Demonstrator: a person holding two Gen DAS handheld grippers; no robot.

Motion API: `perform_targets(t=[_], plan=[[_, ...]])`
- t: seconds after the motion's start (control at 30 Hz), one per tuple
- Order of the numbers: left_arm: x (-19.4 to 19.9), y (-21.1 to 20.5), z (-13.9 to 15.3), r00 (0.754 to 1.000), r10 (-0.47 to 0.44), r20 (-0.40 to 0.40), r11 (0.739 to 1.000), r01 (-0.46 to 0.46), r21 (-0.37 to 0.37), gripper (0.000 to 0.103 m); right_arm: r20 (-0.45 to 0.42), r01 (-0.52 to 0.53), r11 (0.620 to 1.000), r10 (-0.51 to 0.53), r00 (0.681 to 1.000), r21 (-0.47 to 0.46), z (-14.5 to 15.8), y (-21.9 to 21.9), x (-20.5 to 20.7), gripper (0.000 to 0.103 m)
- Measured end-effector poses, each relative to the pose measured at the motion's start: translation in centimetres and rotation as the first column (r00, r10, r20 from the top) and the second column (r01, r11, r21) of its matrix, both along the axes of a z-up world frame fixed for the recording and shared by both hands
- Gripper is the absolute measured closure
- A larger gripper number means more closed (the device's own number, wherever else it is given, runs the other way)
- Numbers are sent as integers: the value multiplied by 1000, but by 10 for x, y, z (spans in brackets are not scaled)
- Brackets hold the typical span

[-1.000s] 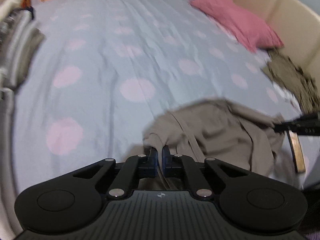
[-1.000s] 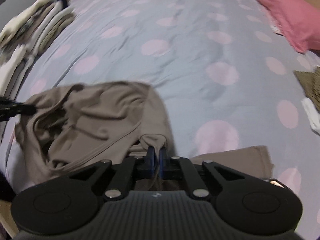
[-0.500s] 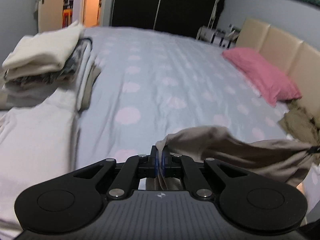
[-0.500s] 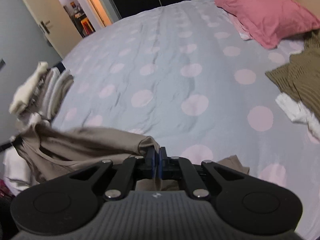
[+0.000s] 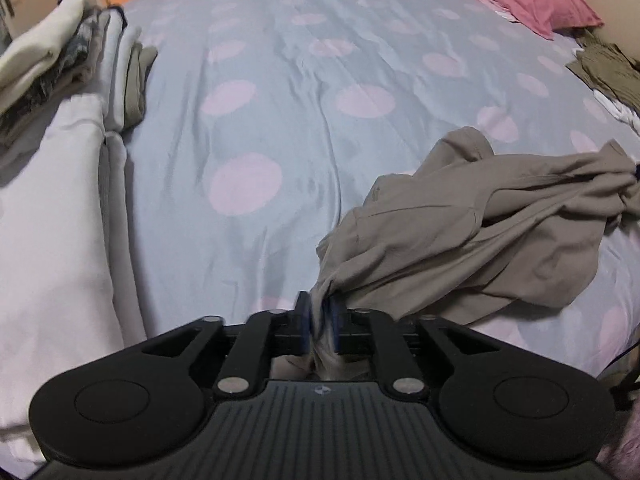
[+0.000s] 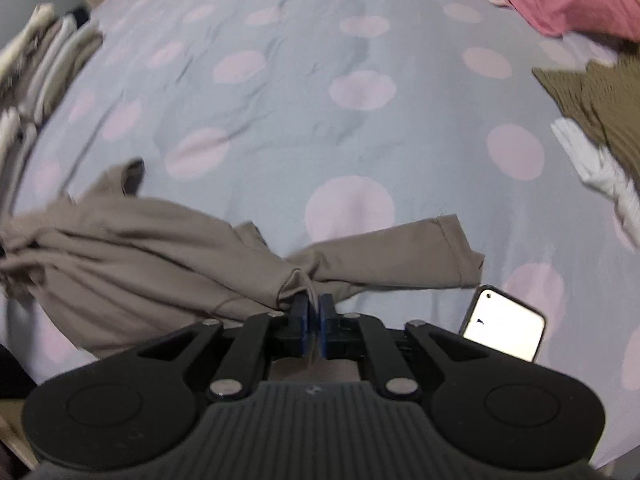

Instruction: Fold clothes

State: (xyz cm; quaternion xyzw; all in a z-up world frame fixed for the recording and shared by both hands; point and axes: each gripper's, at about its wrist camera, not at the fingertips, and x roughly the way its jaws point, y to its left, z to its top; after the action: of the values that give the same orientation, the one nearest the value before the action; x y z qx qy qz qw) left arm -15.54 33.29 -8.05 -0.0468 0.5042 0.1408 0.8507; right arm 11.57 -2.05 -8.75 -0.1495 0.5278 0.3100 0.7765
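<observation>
The taupe shirt is being laid out on the spotted bed ahead of its first fold. Both claws have just been opening: the left claw stands narrowly parted with a shirt corner between its pads, and the right claw is barely parted at another edge. The shirt lies rumpled at the near edge, long axis running left to right, one sleeve pointing right toward a phone. Next likely comes smoothing it flat
</observation>
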Motion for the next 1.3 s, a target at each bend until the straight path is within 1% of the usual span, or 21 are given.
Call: perform_targets(t=[0.03,0.1,0.17,0.23,0.33,0.37,0.43,0.53,0.6,0.63,0.67,0.73,0.83,0.87,0.9,1.0,1.07,1.1,1.13,1.23,1.3], plan=[[-2,-2,5,1000,-14,25,1000,14,8,77,31,-7,1000,7,999,1,5,-1,-3,84],[-5,-8,16,995,-64,79,997,62,35,57,100,-31,999,28,995,25,19,-5,-10,82],[-3,-13,26,988,-104,115,993,97,63,55,159,-65,997,57,986,46,32,-4,-18,79],[4,-17,34,980,-147,132,988,139,67,56,185,-106,992,92,978,68,39,0,-25,76],[23,-23,38,970,-226,90,971,216,106,60,211,-173,983,155,965,69,41,13,-32,77],[28,-26,37,962,-264,67,959,255,125,63,211,-195,979,178,961,61,38,18,-34,77],[38,-32,31,937,-350,13,927,345,150,63,209,-239,970,225,952,45,33,27,-37,77],[46,-38,19,891,-452,-46,874,452,178,64,195,-313,949,299,934,42,28,41,-45,77],[54,-42,8,866,-496,-66,848,499,179,70,186,-363,931,349,919,46,23,49,-50,76],[56,-42,4,861,-504,-73,844,508,173,71,181,-383,922,370,911,47,21,53,-53,76],[58,-43,0,857,-510,-80,840,516,167,76,172,-398,916,386,906,42,17,57,-55,76],[62,-43,-9,851,-518,-91,837,526,151,80,151,-424,905,415,897,29,10,63,-59,74],[66,-40,-17,858,-506,-83,849,513,129,86,125,-457,890,454,882,-4,-3,70,-61,71],[67,-38,-16,862,-501,-75,853,507,125,89,117,-466,885,463,878,-9,-7,72,-61,71],[68,-37,-16,866,-495,-67,858,500,121,95,113,-471,882,469,876,-10,-10,73,-61,69],[70,-31,-7,895,-446,-18,890,445,101,100,105,-482,876,481,870,-19,-18,77,-59,69],[71,-23,5,920,-391,32,919,388,68,100,88,-493,870,493,865,-28,-19,78,-59,75],[71,-17,12,934,-352,64,936,349,50,100,77,-500,865,501,862,-26,-19,78,-60,87],[71,-12,18,943,-321,88,947,318,44,100,59,-509,861,509,859,-19,-19,78,-59,97],[71,0,28,961,-247,121,969,245,33,100,-8,-541,841,541,841,1,-21,77,-63,100],[71,7,34,970,-202,135,979,200,27,100,-57,-589,808,588,807,-1,-23,75,-70,100]])
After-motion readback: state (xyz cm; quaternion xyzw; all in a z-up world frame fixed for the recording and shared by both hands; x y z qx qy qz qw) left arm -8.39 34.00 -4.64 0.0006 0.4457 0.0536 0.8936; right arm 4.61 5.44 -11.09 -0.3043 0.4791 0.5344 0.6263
